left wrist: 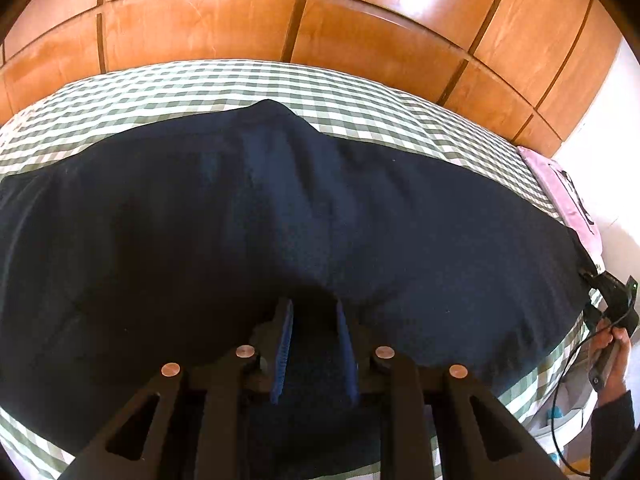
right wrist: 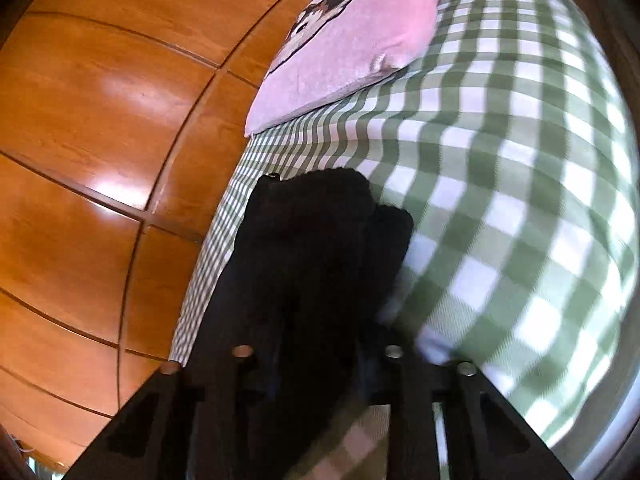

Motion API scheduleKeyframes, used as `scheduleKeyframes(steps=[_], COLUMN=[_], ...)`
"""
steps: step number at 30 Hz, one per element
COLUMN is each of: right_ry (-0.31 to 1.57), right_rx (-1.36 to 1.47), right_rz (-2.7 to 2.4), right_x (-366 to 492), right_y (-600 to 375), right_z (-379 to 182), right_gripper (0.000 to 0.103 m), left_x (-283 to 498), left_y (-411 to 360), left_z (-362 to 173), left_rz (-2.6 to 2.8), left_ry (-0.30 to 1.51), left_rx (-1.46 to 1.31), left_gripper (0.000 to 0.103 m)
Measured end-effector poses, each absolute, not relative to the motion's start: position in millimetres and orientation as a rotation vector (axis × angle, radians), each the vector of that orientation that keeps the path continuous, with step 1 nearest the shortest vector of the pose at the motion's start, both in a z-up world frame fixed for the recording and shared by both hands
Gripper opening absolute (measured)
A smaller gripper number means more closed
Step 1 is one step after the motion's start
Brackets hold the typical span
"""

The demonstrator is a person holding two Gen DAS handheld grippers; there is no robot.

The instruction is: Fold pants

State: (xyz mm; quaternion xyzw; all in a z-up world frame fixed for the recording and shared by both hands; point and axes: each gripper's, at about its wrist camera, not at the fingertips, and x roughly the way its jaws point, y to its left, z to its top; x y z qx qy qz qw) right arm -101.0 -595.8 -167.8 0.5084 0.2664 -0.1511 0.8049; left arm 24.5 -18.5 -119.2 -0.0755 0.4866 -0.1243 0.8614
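Note:
Dark navy pants (left wrist: 280,208) lie spread across a bed with a green-and-white checked sheet (left wrist: 200,84). My left gripper (left wrist: 313,302) points down at the near edge of the pants; creases run into its blue pads (left wrist: 285,336), and it looks shut on a fold of the cloth. At the far right, a hand (left wrist: 618,340) holds my right gripper (left wrist: 588,276) at the end of the pants. In the blurred right wrist view, the dark pants (right wrist: 320,240) run from between the fingers of the right gripper (right wrist: 324,316), shut on them.
A pink pillow (right wrist: 352,48) with an animal print lies at the head of the bed, also seen as the pink pillow (left wrist: 560,184). Glossy wooden wardrobe doors (left wrist: 320,20) stand right behind the bed's far side. Bare checked sheet (right wrist: 500,200) lies beside the pants.

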Motion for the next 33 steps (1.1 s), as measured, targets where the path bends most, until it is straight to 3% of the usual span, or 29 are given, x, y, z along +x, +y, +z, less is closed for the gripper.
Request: scheduleKeyframes(steps=[7, 15, 25, 33], right_ry=[0.644, 0.663, 0.738, 0.87], right_rx=[0.989, 0.826, 0.522, 0.311], right_rz=[-0.295, -0.181, 0.085, 0.346], right_x=[-86, -66, -29, -12], right_y=[-594, -553, -431, -293], right_z=[-151, -106, -51, -67], right_gripper=[0.018, 0.018, 0.018, 0.018], left_x=[26, 23, 27, 31], left_y=[-22, -23, -8, 35], left_z=[-120, -121, -121, -112], left_rz=[-0.256, -0.251, -0.279, -0.386], left_ry=[1.013, 1.005, 1.021, 1.043], left_rx=[-0.159, -0.16, -0.213, -0.463], left_gripper=[0.023, 0.023, 0.023, 0.023])
